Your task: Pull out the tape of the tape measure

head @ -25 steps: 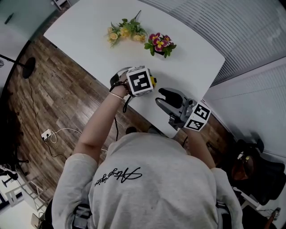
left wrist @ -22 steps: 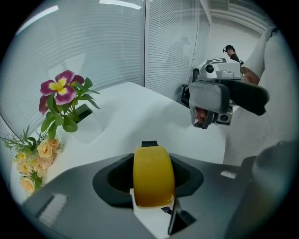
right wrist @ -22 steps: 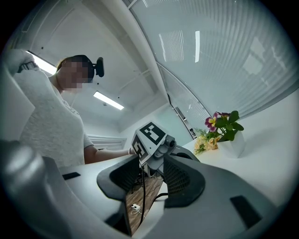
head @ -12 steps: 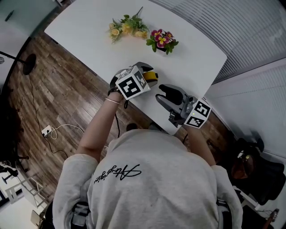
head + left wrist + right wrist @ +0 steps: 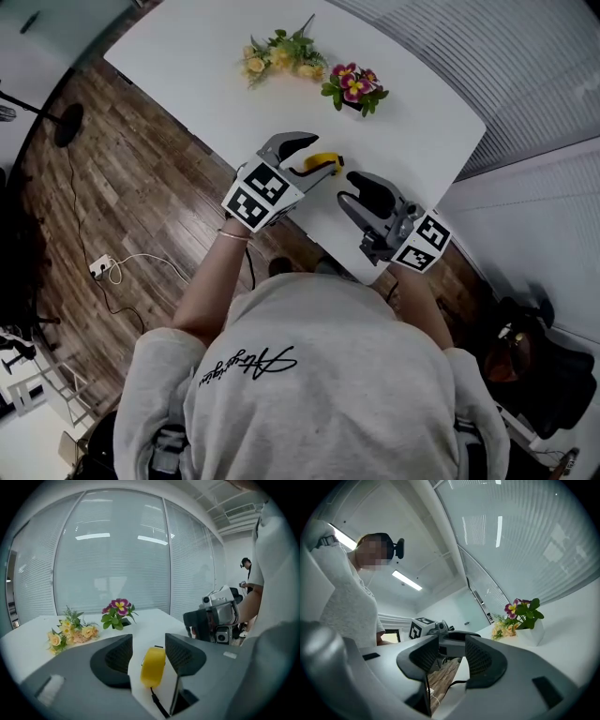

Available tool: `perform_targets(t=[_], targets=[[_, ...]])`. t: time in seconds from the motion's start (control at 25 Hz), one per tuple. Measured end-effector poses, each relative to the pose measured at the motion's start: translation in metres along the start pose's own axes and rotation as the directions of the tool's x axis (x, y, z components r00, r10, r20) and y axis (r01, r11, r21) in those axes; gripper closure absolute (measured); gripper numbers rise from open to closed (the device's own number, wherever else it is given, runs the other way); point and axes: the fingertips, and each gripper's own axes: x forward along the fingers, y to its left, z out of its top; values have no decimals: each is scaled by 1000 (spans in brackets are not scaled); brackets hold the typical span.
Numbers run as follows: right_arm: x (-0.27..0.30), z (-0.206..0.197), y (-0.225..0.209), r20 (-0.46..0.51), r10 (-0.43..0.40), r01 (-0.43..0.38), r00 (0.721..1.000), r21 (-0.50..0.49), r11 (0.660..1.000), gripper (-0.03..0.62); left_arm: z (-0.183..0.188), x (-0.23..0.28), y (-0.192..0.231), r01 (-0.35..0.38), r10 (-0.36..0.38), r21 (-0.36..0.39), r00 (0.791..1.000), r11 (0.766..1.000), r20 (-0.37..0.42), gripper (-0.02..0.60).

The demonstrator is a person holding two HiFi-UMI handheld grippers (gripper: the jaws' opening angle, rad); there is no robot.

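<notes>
Left tongs [image 5: 148, 641] held open around yellow tape measure [image 5: 153, 665] on table [image 5: 216, 75], pads not touching. Right tongs [image 5: 452, 641] held open, empty, at 4 o'clock of it.

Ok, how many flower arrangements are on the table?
2: a yellow bouquet lying on the table, far side, and a potted purple flower just right of it. None appears hidden.

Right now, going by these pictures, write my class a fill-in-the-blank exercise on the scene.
1. The tape measure is ____ in colour.
2. It stands between the jaws of the ____ hand-held gripper.
3. It rests on a ____ table.
Missing words: yellow; left; white.
</notes>
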Motion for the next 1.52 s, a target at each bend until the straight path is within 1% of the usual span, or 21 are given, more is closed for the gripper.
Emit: perform_targets(t=[0.08, 0.2, 0.28, 0.44, 0.56, 0.68, 0.76, 0.84, 0.96, 1.04, 1.2, 1.28, 1.4, 1.52], targets=[[1, 7, 0, 19, -13, 13, 1000, -13, 1000, 436, 9, -14, 5, -39, 42, -38, 996, 998, 75, 367], [4, 16, -1, 34, -32, 34, 999, -40, 999, 436, 25, -36, 13, -92, 110, -100, 977, 991, 185, 368], [4, 20, -1, 35, -44, 47, 998, -61, 997, 436, 34, -48, 12, -100, 127, -121, 964, 988, 233, 368], [7, 28, 0, 42, -83, 88, 996, -108, 990, 447, 45, -63, 6, -129, 150, -91, 946, 988, 287, 368], [9, 35, 6, 42, -89, 95, 995, -147, 985, 447, 49, -74, 2, -157, 175, -82, 930, 984, 323, 373], [12, 45, 13, 55, -90, 98, 994, -166, 981, 447, 56, -85, -4, -168, 184, -76, 918, 983, 350, 387], [12, 52, 17, 67, -101, 111, 993, -179, 978, 448, 59, -91, -8, -170, 184, -70, 917, 983, 354, 389], [13, 55, 20, 72, -106, 118, 992, -188, 975, 455, 61, -95, -13, -172, 184, -65, 916, 983, 356, 405], [14, 58, 25, 74, -93, 106, 993, -188, 976, 476, 69, -102, -19, -169, 181, -64, 904, 984, 387, 425], [15, 59, 29, 78, -85, 98, 993, -183, 978, 486, 71, -105, -22, -173, 184, -64, 903, 983, 389, 437], [17, 60, 32, 79, -85, 99, 993, -196, 975, 499, 71, -108, -23, -173, 188, -74, 897, 982, 399, 451], [16, 60, 33, 80, -91, 106, 993, -201, 974, 501, 73, -109, -24, -174, 191, -80, 891, 982, 412, 456], [15, 62, 34, 87, -100, 116, 991, -195, 974, 507, 73, -110, -26, -182, 201, -86, 889, 980, 412, 503], [14, 62, 35, 94, -96, 113, 991, -186, 976, 520, 78, -111, -26, -181, 206, -99, 879, 979, 430, 509]])
